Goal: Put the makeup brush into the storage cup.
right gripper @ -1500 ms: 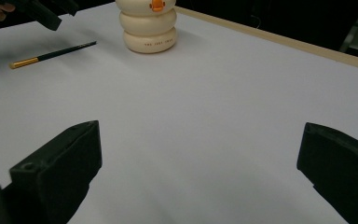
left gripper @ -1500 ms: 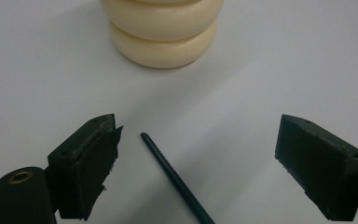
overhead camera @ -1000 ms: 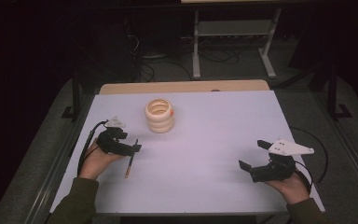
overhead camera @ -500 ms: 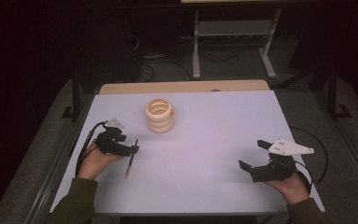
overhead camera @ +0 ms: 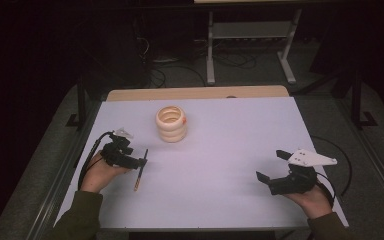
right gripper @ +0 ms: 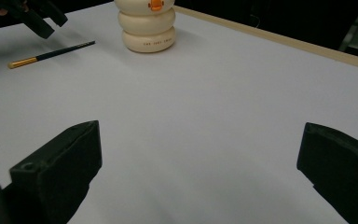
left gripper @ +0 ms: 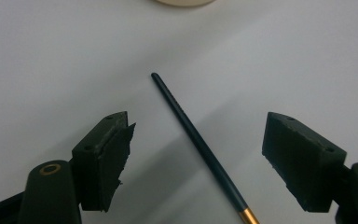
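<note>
A thin dark stick with a gold end lies flat on the white table at the left. My left gripper hovers open just over it. In the left gripper view the stick runs between the two spread jaws of the left gripper and touches neither. A cream holder made of stacked rings, with an orange mark on it, stands upright behind the stick. My right gripper is open and empty at the front right. Its own view shows the right gripper facing the holder and the stick.
A wooden strip borders the table's far edge. Beyond it, cables and a metal stand sit on the dark floor. A cable loops off the table's right side behind the right gripper. The left gripper appears at the top left of the right gripper view.
</note>
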### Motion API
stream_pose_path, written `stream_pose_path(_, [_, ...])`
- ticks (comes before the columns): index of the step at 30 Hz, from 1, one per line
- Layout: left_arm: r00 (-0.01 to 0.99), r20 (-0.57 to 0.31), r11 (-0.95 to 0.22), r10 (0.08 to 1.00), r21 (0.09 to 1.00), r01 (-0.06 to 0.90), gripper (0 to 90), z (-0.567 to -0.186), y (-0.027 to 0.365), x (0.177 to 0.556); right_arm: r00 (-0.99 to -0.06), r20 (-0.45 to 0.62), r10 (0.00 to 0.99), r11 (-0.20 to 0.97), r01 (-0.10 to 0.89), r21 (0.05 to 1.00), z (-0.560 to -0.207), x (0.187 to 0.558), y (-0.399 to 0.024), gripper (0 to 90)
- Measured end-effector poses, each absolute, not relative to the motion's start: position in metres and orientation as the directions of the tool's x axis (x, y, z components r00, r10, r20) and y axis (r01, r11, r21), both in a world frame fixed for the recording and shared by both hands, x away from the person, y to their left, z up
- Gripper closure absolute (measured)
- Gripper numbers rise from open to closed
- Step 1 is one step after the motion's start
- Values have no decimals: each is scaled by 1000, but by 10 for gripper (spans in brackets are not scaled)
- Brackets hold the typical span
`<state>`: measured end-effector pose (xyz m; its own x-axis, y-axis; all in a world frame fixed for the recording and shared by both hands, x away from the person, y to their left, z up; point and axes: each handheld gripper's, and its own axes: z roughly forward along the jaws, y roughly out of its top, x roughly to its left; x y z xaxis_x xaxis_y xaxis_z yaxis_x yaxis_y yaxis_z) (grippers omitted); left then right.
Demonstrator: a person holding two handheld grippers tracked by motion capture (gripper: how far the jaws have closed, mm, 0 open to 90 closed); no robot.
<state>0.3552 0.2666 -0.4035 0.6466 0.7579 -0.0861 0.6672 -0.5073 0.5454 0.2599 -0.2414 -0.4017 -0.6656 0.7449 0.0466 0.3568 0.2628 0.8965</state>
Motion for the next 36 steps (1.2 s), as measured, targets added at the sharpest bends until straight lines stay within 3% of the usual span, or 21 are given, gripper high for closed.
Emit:
stream_pose_path(9, [639, -89, -520, 764, 500, 693, 257, -404, 267, 354, -665, 47, 746, 263, 358, 896, -402, 260, -241, 0])
stream_pose_path(24, [633, -117, -527, 766, 450, 721, 344, -404, 266, 353, -663, 45, 748, 263, 357, 896, -402, 260, -241, 0])
stream_pose_path(36, [640, -138, -550, 756, 397, 735, 468, -406, 260, 353, -662, 47, 748, 261, 358, 896, -401, 260, -242, 0])
